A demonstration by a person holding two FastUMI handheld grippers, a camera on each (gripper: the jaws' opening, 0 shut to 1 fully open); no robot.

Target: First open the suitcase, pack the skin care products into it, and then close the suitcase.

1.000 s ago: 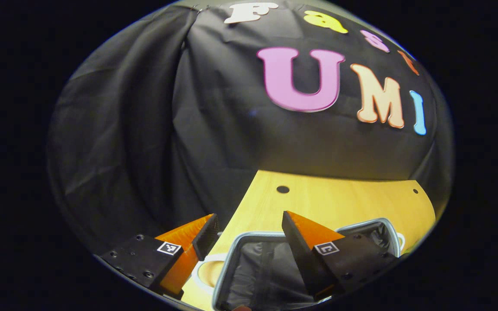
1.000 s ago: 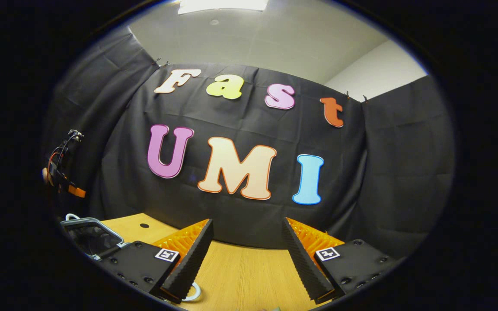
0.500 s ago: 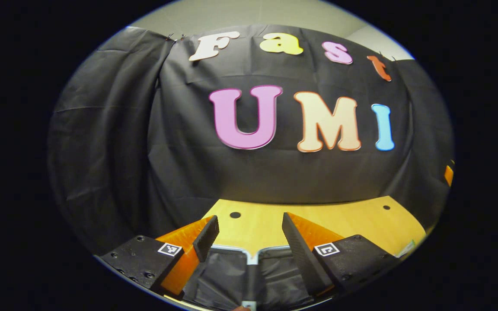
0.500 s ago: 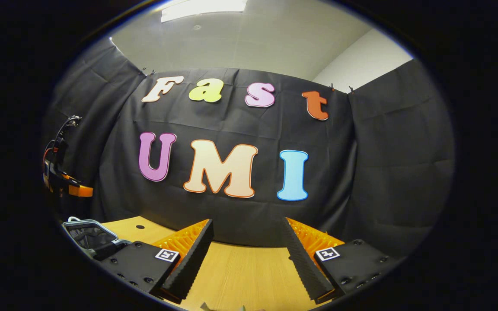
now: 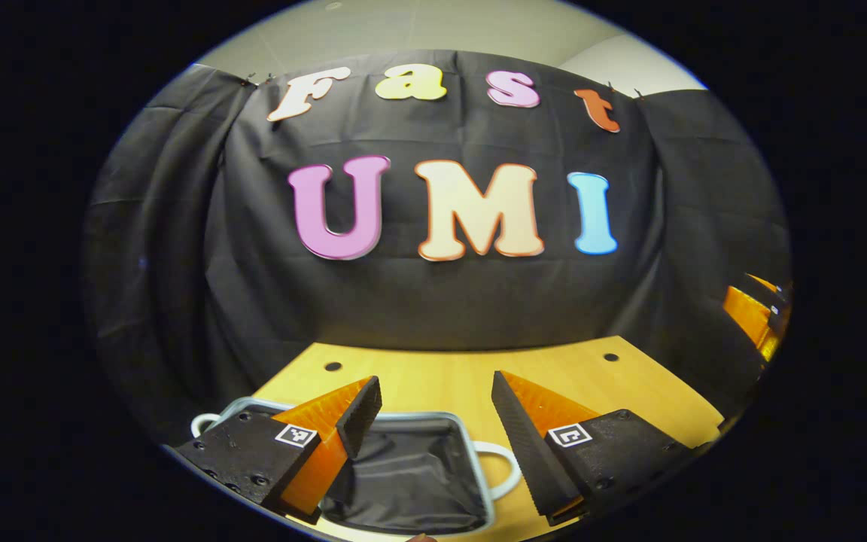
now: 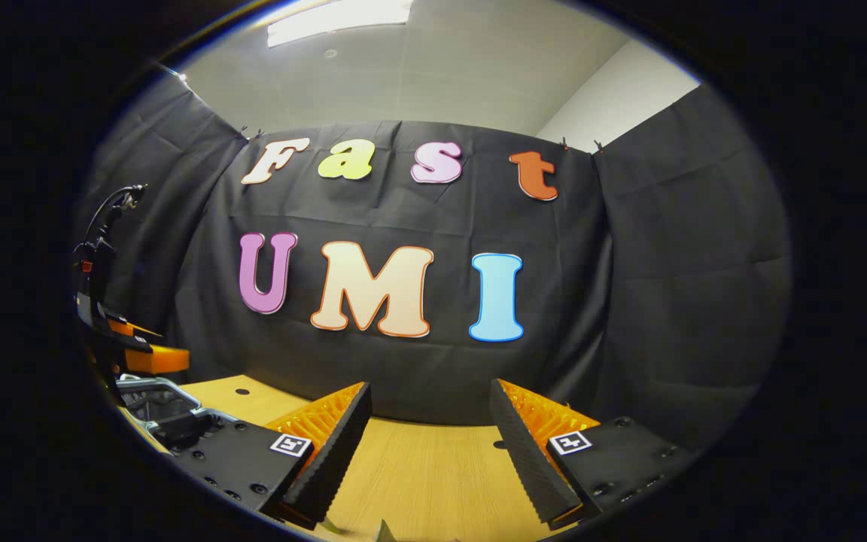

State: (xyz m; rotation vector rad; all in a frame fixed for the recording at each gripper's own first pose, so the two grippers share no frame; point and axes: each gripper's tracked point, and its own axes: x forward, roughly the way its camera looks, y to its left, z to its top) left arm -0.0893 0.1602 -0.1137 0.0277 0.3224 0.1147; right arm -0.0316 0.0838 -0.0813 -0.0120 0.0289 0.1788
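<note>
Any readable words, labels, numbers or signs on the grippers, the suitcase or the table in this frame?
None readable.
Left gripper: a square black-and-white marker on each finger mount, a pattern and no words.
Right gripper: the same kind of markers, no words.
Suitcase: no label on the open lining or rim.
Table: bare wood, no print.

The left gripper (image 5: 433, 406) is held up and looks straight ahead, tipped down a little. Its two fingers (image 5: 358, 410) are spread wide apart — nothing is between them. The right gripper (image 6: 427, 418) is also held up and looks straight ahead. Its two fingers (image 6: 336, 444) are wide apart too, with nothing in the gap. In the right gripper view, the left gripper (image 6: 136, 354) shows far off at the left edge. In the left gripper view, the right gripper (image 5: 757, 316) peeks in at the right edge — just a small part of it.
</note>
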